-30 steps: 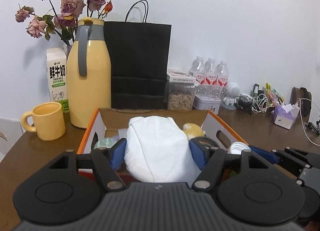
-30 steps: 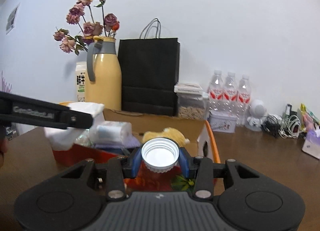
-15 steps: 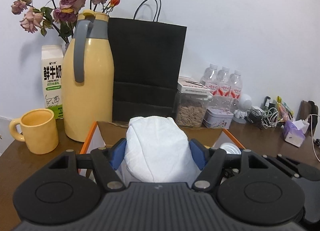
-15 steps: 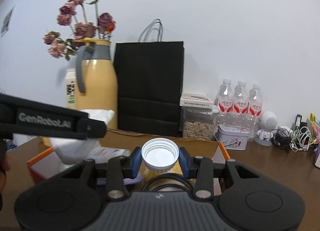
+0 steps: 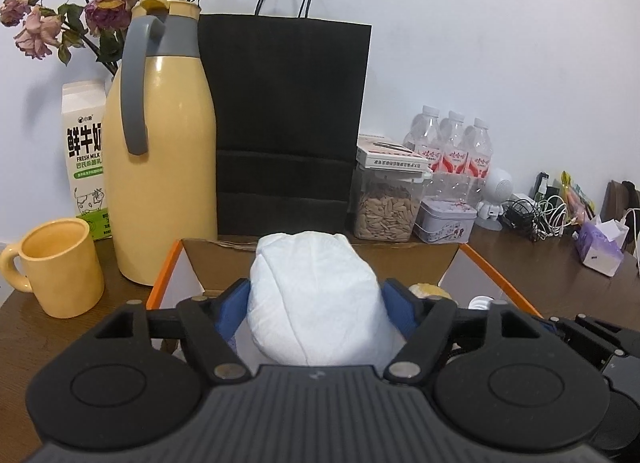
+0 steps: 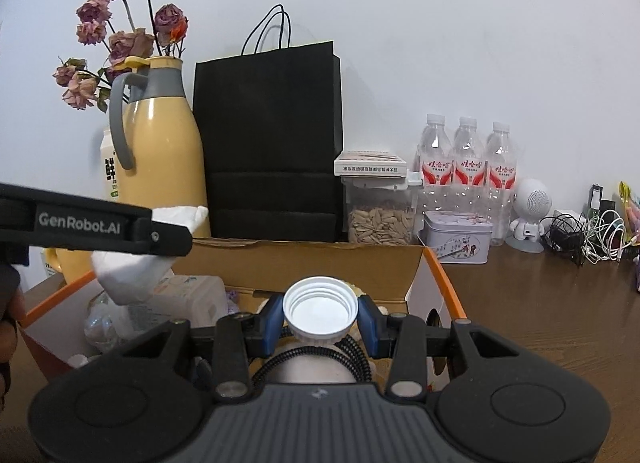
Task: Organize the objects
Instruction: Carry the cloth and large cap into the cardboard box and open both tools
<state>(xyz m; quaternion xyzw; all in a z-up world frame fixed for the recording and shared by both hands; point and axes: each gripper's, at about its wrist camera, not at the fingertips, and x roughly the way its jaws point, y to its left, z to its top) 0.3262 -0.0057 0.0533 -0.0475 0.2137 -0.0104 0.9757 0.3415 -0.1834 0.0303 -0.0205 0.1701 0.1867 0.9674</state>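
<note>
Left wrist view caught the left gripper (image 5: 314,305) over the orange-rimmed box (image 5: 496,275), its jaws opening, with the white bundle (image 5: 316,295) between the blue pads but a gap showing on the right. Right wrist view had the right gripper (image 6: 320,321) clamped on a white cap (image 6: 320,309) above the box's near-right part, yellow jug (image 6: 160,159) and black bag (image 6: 268,135) beyond.
</note>
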